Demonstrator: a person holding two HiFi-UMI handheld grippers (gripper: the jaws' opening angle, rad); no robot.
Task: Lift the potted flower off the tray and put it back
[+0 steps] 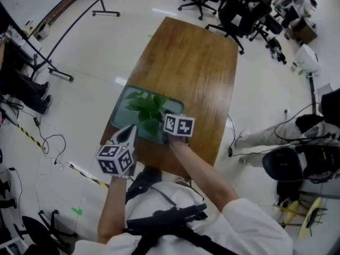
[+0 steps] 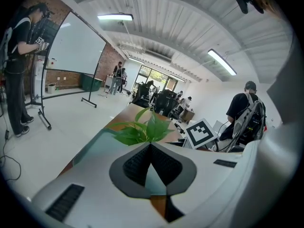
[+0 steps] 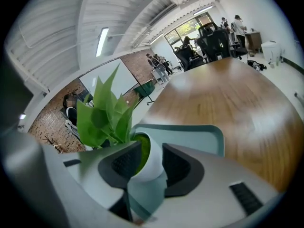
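Observation:
The potted flower (image 1: pixel 147 110), green leaves in a small white pot (image 3: pixel 153 164), stands on the pale green tray (image 1: pixel 120 98) near the front edge of the wooden table (image 1: pixel 186 62). My right gripper (image 3: pixel 151 163) reaches in from the near right. Its jaws stand on either side of the pot with both pads against its sides. In the head view the marker cube hides those jaws. My left gripper (image 1: pixel 130 127) hovers at the tray's near left corner, shut and holding nothing, and points toward the leaves (image 2: pixel 145 131).
The tray (image 3: pixel 190 132) lies along the table's left side; bare wood (image 3: pixel 228 99) stretches beyond it. Office chairs (image 1: pixel 239 9) stand past the far end, cables and stands on the floor to the left. People stand at the room's edges.

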